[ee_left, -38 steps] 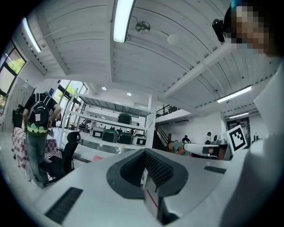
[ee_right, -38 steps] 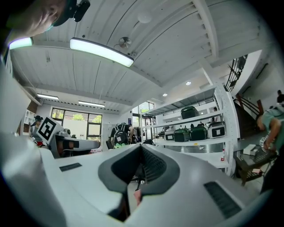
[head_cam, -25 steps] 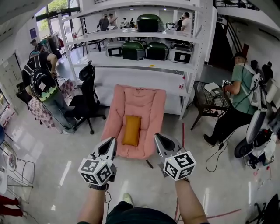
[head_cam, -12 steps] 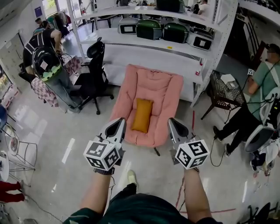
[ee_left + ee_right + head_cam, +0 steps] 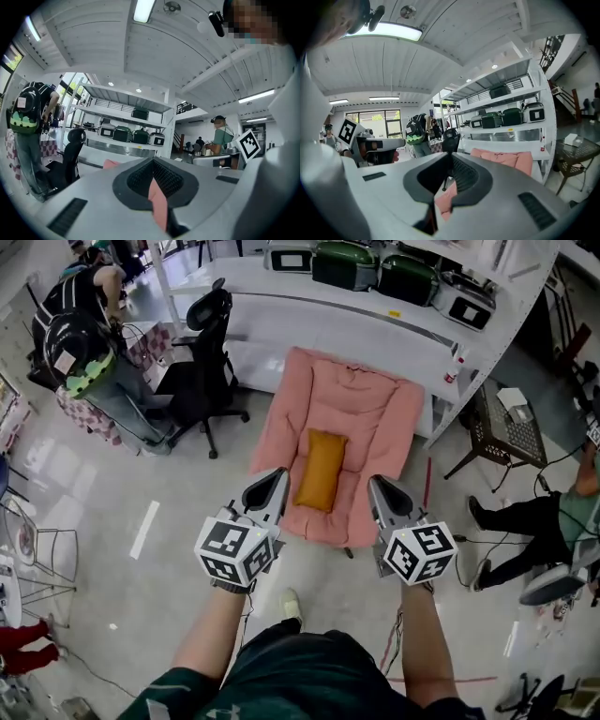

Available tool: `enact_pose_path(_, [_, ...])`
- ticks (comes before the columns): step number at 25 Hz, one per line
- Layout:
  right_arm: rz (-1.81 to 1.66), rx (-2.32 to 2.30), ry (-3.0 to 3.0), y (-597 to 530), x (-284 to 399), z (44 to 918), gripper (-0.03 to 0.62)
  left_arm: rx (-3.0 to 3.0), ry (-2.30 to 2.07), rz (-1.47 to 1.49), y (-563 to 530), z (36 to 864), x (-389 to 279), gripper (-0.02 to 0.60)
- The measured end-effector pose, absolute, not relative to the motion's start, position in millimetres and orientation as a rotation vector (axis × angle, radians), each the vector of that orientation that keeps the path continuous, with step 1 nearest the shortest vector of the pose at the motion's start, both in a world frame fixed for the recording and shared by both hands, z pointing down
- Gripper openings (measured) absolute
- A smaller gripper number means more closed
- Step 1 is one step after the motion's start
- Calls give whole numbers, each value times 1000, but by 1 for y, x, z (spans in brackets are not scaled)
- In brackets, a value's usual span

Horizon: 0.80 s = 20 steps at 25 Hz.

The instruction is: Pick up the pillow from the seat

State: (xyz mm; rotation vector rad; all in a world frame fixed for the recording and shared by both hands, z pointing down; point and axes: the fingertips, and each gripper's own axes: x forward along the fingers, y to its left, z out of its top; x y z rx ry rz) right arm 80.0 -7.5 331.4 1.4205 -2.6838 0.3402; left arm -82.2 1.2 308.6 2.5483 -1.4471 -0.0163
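An orange pillow [image 5: 321,470] lies lengthwise in the middle of a pink padded seat [image 5: 373,407]. My left gripper [image 5: 277,484] is held over the seat's front left edge, its tip just left of the pillow's near end. My right gripper [image 5: 382,491] hovers over the front right edge, a little right of the pillow. Both are shut and empty, and neither touches the pillow. In the left gripper view the closed left gripper [image 5: 153,161] hides the pillow, with only pink seat [image 5: 111,163] showing. The right gripper [image 5: 451,157] likewise shows just the seat [image 5: 511,159].
A black office chair [image 5: 204,371] stands left of the seat. White shelving [image 5: 281,306] with green cases [image 5: 345,263] runs behind it. A person with a backpack [image 5: 80,348] bends at far left. A wire side table [image 5: 511,427] and a seated person [image 5: 553,521] are at right.
The view has drawn closer to the seat and tilted further down. Both grippers have advanced up to the seat's front edge, still shut and empty. The pillow has not moved.
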Motion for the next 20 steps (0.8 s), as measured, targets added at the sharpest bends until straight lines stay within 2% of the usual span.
enact_pose_path(6, [362, 1373, -2611, -46, 49, 365, 5, 2529, -1400, 13, -37, 334, -97, 5])
enact_pose_path(12, [404, 1304, -2551, -102, 54, 410, 9, 2497, -1383, 32, -87, 361, -86, 5])
enact_pose_path(15, [416, 1240, -2515, -122, 47, 439, 51, 2488, -1382, 37, -104, 376, -90, 5])
enact_pose_path(20, [437, 1159, -2436, -173, 43, 490, 66, 2465, -1379, 50, -149, 400, -91, 5])
